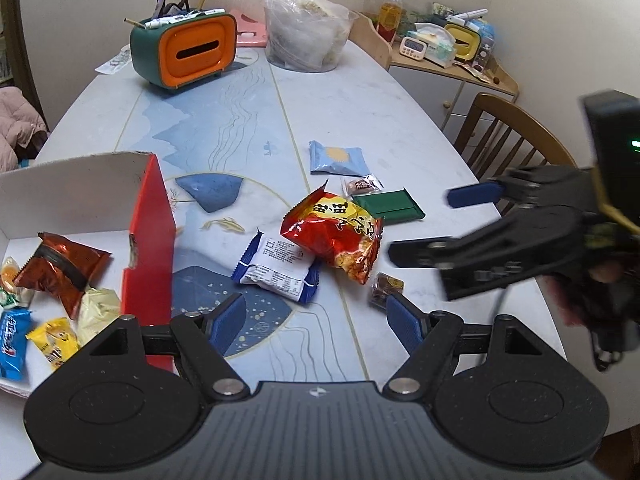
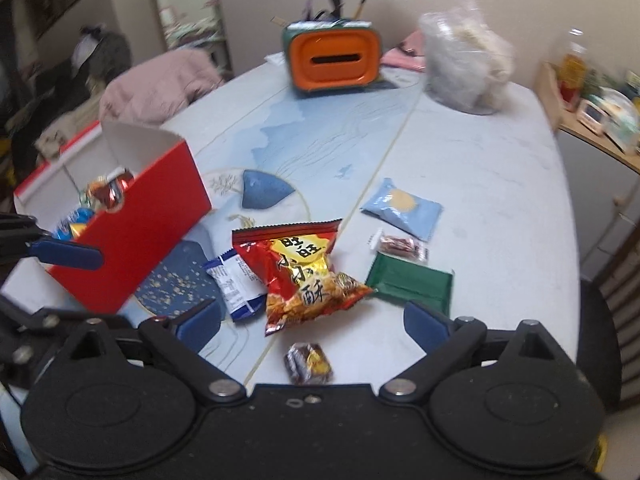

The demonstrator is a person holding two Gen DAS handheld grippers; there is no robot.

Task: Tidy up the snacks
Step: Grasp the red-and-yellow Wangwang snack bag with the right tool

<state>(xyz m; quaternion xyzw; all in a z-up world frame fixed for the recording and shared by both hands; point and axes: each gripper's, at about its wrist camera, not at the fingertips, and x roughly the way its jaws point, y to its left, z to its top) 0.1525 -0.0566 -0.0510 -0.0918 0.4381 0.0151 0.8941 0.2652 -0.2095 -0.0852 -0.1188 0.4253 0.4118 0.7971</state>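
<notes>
A red cardboard box (image 1: 149,240) (image 2: 132,236) at the left holds several snacks. Loose on the table lie a red-yellow crisp bag (image 1: 334,236) (image 2: 304,272), a blue-white packet (image 1: 278,270) (image 2: 232,280), a green packet (image 1: 390,205) (image 2: 412,284), a light blue packet (image 1: 338,158) (image 2: 402,208), a small clear-wrapped sweet (image 1: 362,185) (image 2: 400,246) and a dark sweet (image 1: 385,286) (image 2: 309,364). My left gripper (image 1: 316,326) is open and empty above the table beside the box. My right gripper (image 2: 312,324) is open and empty, over the dark sweet; it also shows at the right of the left wrist view (image 1: 420,222).
An orange-green tissue box with pens (image 1: 188,50) (image 2: 334,60) and a clear bag of food (image 1: 308,32) (image 2: 464,56) stand at the table's far end. A wooden chair (image 1: 508,136) and a cluttered side cabinet (image 1: 452,64) are on the right.
</notes>
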